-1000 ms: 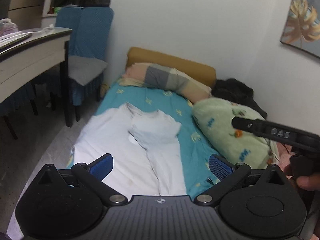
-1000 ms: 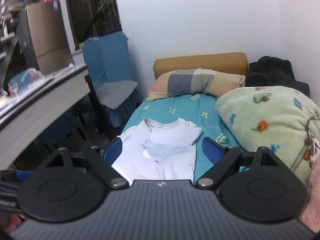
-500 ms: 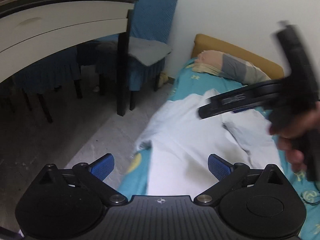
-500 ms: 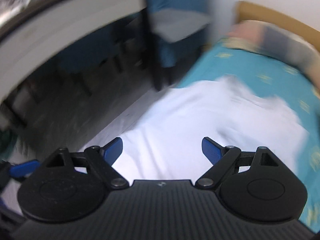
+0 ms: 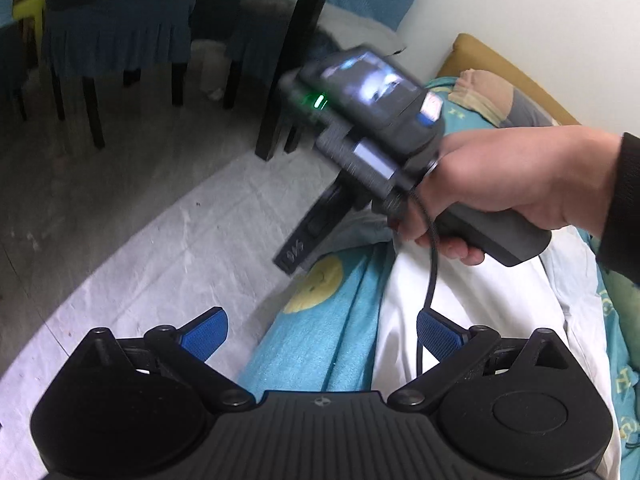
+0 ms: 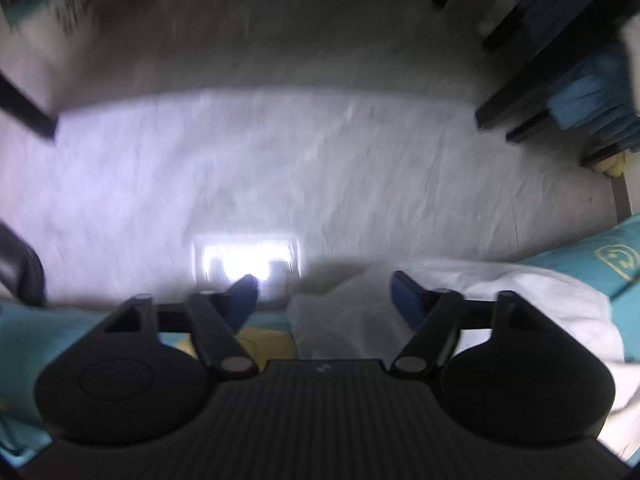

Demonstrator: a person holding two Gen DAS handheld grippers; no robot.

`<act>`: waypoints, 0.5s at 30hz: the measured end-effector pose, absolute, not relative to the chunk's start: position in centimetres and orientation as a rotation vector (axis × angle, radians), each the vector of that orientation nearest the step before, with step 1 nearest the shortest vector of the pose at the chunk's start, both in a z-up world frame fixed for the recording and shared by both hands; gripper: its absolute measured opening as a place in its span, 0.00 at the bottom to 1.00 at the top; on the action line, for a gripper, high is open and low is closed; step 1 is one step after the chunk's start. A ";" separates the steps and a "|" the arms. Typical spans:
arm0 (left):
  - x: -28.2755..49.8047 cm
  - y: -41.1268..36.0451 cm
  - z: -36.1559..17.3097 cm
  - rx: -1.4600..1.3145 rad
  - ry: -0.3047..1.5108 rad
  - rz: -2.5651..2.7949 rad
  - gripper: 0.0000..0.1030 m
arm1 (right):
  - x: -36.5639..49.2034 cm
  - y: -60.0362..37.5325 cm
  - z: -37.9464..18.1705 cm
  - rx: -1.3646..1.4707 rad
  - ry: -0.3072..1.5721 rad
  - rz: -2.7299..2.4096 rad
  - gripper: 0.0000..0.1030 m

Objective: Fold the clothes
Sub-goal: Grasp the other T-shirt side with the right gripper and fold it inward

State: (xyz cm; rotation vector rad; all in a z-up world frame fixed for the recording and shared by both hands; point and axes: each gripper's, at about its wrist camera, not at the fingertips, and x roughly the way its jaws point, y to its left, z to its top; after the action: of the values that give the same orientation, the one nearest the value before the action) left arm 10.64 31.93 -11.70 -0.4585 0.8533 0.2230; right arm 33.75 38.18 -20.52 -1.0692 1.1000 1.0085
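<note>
My left claw (image 5: 320,332) hangs with its blue pads spread apart and nothing between them, over the side edge of the bed (image 5: 320,344), where the teal sheet drops to the pale floor (image 5: 168,248). The white shirt (image 5: 472,304) lies flat on that sheet, its near edge just inside my right pad, with a strip of bare sheet between it and the bed's edge. The floor beside the bed is open as far as the dark chair legs (image 5: 276,92).

Only the left view shows my right hand (image 5: 516,184) gripping the handle of the other tool, which tilts down towards the shirt's floor-side edge, its cable trailing over the cloth.

The right view is blurred. My right claw (image 6: 324,296) is also spread wide, a bunched fold of the shirt (image 6: 344,316) lying between its pads; I cannot tell whether they touch it. Beyond is bare floor (image 6: 320,168), with dark furniture legs (image 6: 516,108) at the far right.
</note>
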 end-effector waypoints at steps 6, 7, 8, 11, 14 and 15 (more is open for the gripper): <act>10.6 32.3 -12.1 -0.482 0.846 0.231 0.98 | 33.1 37.3 -20.2 -1.092 1.049 0.962 0.07; 10.6 32.3 -12.0 -0.487 0.834 0.231 0.98 | 33.1 36.8 -19.1 -1.051 1.003 0.957 0.07; 10.5 32.3 -11.9 -0.494 0.819 0.231 0.98 | 33.0 36.3 -17.6 -1.001 0.961 0.952 0.07; 10.1 31.7 -10.9 -0.517 0.751 0.219 0.98 | 32.9 33.9 -12.2 -0.809 0.853 0.892 0.07; 9.4 30.3 -10.1 -0.521 0.732 0.120 0.98 | 32.6 29.6 -6.6 -0.621 0.729 0.804 0.07; 9.2 29.9 -9.8 -0.522 0.726 0.086 0.98 | 32.6 27.5 -4.9 -0.544 0.700 0.772 0.07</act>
State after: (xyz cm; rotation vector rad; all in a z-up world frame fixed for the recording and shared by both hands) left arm 9.16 29.87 -9.76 -0.5222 0.7256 0.0865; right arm 32.56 27.48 -4.86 -0.5440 0.7004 0.7722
